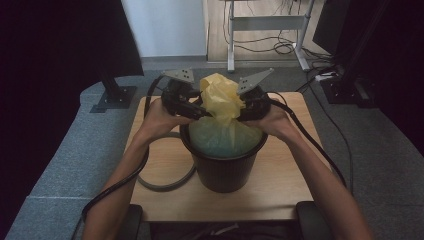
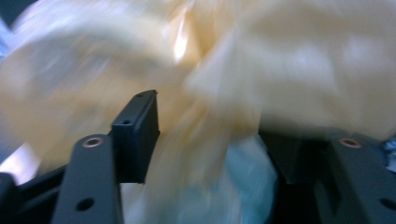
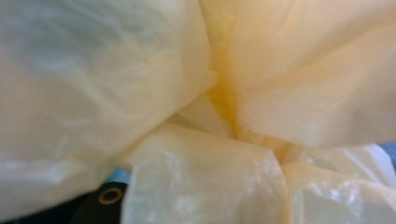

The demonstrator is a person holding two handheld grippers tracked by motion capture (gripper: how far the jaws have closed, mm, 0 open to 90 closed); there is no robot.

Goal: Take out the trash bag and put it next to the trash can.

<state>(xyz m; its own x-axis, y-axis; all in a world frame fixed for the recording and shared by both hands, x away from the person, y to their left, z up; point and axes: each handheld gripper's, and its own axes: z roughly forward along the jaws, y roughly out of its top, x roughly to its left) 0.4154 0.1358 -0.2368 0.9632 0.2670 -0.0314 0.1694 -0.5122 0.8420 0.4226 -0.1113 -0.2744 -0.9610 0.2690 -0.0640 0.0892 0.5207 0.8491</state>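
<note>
High view: the yellow bag [image 1: 220, 97] rises gathered from the black bin [image 1: 223, 167] on the counter [image 1: 280, 195], with the left gripper [image 1: 200, 111] and right gripper [image 1: 243, 107] pressed against its neck from either side. Left gripper view has the fingers [image 2: 135, 135] standing wide around blurred plastic; whether the right fingers grip cannot be told.

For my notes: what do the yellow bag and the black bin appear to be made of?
Yellow bag: thin, translucent plastic film, slightly glossy; it crumples, gathers at the neck, and bluish contents show through. Black bin: probably rigid moulded plastic, smooth with dull sheen; metal cannot be excluded.
</note>
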